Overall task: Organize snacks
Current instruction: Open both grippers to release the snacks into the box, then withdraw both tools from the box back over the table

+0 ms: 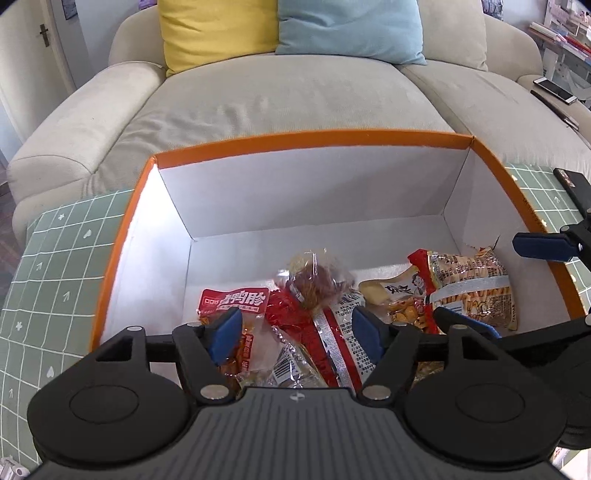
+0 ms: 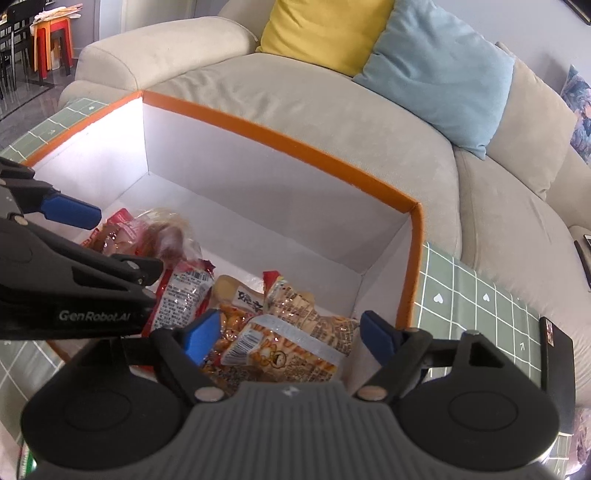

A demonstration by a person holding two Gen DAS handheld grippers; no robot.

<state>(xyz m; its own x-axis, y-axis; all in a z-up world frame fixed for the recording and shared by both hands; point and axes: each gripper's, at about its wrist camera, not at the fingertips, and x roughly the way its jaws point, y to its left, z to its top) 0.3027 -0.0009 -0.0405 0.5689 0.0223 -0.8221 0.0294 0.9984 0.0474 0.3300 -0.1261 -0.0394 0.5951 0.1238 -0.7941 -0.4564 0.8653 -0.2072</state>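
Observation:
An open box with an orange rim (image 1: 314, 138) and white inside holds several snack packets at its near end. In the left wrist view my left gripper (image 1: 295, 332) is open and empty above a red and silver packet (image 1: 332, 343), beside a red-labelled packet (image 1: 232, 301) and a clear bag of brown snacks (image 1: 314, 284). In the right wrist view my right gripper (image 2: 291, 336) is open and empty above a beige cracker packet (image 2: 288, 347) near the box's right wall (image 2: 413, 258). The cracker packet (image 1: 469, 284) also shows in the left wrist view.
The box stands on a green grid-patterned cloth (image 1: 55, 266) in front of a beige sofa (image 1: 295, 96) with a yellow cushion (image 1: 218, 29) and a blue cushion (image 1: 351, 29). A dark phone-like object (image 2: 557, 362) lies on the cloth right of the box. The box's far half is bare.

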